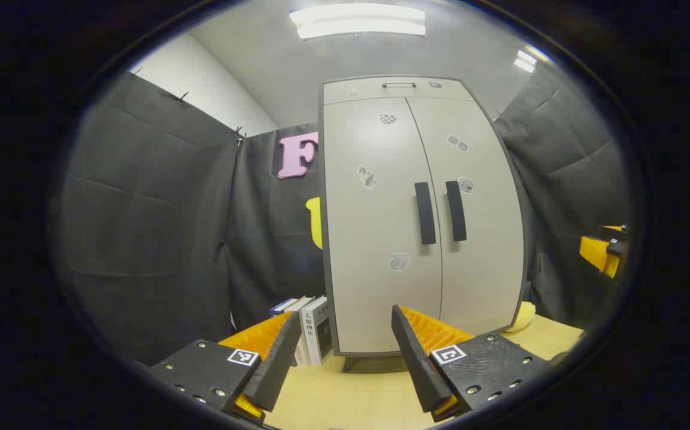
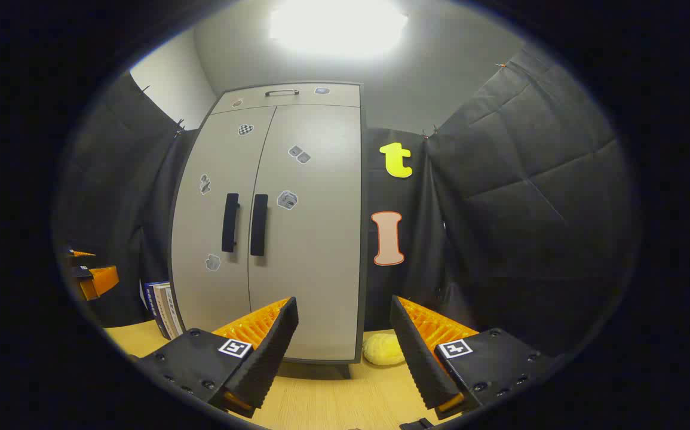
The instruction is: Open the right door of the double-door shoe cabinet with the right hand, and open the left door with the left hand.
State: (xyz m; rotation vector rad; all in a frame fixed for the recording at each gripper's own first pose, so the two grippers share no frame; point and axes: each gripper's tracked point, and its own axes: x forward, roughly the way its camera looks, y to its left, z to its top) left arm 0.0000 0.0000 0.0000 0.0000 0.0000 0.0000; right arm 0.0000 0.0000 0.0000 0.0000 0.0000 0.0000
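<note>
Both the right gripper [image 2: 343,319] and left gripper [image 1: 342,325] have jaws spread wide, holding nothing. Ahead of them, well apart, the shoe cabinet [image 2: 273,227] stands shut on the surface [image 2: 333,400]. The right jaws should probably straddle the right door handle [image 2: 258,224], up and left of them, squarely before pulling; likewise left onto the left door handle [image 1: 425,213].

Two doors [image 1: 380,227] – two handles [image 1: 425,213]
</note>
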